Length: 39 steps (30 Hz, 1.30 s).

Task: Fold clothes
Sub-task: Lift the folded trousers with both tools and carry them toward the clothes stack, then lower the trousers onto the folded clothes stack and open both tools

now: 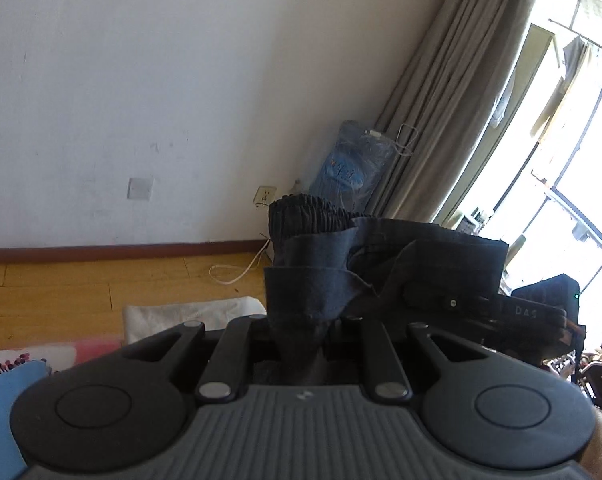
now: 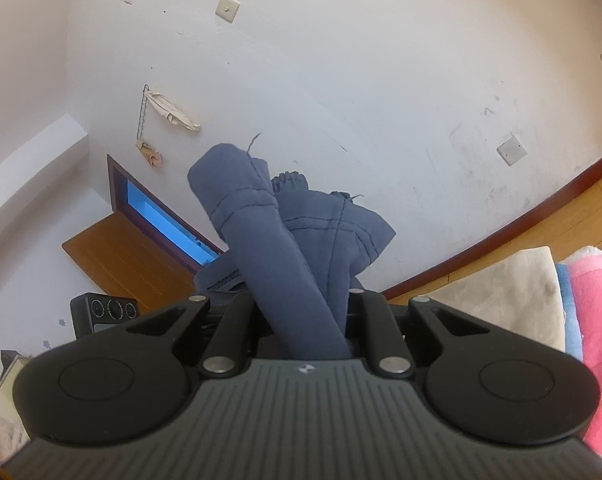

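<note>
Above the floor, both claws held the dark garment (image 1: 313, 288) aloft.
Left claw (image 1: 301, 344) and right claw (image 2: 305, 320) were each clamped on bunched cloth; drawing them apart evenly would likely flatten it before folding.

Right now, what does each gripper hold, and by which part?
Both are shut on dark blue trousers: left gripper near the elastic waistband, right gripper on a leg.

Left gripper (image 1: 301, 344): I see the trousers (image 1: 313, 280) bunched between its jaws, with the waistband on top.
Behind the trousers: the wall socket (image 1: 265, 195) and a plastic bag (image 1: 351, 164) standing before the curtain (image 1: 453, 92).
Right gripper (image 2: 301, 320): I see a trouser leg (image 2: 261, 224) rising from its jaws.
Right of it: stacked blankets (image 2: 541, 292) on the floor (image 2: 581, 196).
</note>
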{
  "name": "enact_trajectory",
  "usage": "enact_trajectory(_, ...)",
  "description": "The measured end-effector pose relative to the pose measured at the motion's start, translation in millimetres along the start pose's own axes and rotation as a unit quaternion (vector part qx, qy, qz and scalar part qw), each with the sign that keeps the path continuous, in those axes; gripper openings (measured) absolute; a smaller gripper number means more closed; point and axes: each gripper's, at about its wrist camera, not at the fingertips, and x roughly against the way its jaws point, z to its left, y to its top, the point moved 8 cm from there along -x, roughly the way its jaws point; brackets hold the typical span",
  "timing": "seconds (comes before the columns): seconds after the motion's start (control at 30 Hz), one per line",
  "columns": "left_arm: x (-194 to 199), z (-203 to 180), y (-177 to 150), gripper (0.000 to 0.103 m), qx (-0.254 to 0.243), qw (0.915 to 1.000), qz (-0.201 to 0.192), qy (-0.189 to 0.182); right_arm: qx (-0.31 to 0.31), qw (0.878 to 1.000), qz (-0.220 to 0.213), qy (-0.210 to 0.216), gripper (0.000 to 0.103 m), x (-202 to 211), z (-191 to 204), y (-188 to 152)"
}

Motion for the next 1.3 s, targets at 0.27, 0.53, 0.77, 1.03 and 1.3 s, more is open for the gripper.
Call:
enact_trajectory(0.27,-50.0,49.9,-0.8,0.016,-0.002,0.9991,0.033,0.025,-0.031,0.999,0.022,-0.009,0.011,-30.8,-45.1,11.0)
enact_trajectory(0.53,-118.7,103.2,-12.0,0.017,-0.022,0.9899,0.088,0.109,-0.045,0.995,0.076,-0.056,0.011,-92.3,-113.5,4.1)
enact_trajectory(0.77,-154.9,139.6,-32.0,0.017,-0.005,0.9831,0.104,0.151,-0.058,0.990,0.099,-0.081,0.011,-126.4,-154.4,-10.2)
enact_trajectory(1.03,-172.7,171.6,-57.8,0.059,0.039,0.9730,0.111,0.198,-0.099,0.982,0.093,-0.128,0.031,-139.7,-197.5,-27.6)
enact_trajectory(1.3,-138.5,212.5,-52.8,0.076,0.144,0.9647,0.069,0.209,-0.172,0.974,0.016,-0.144,0.084,-93.4,-214.4,-1.7)
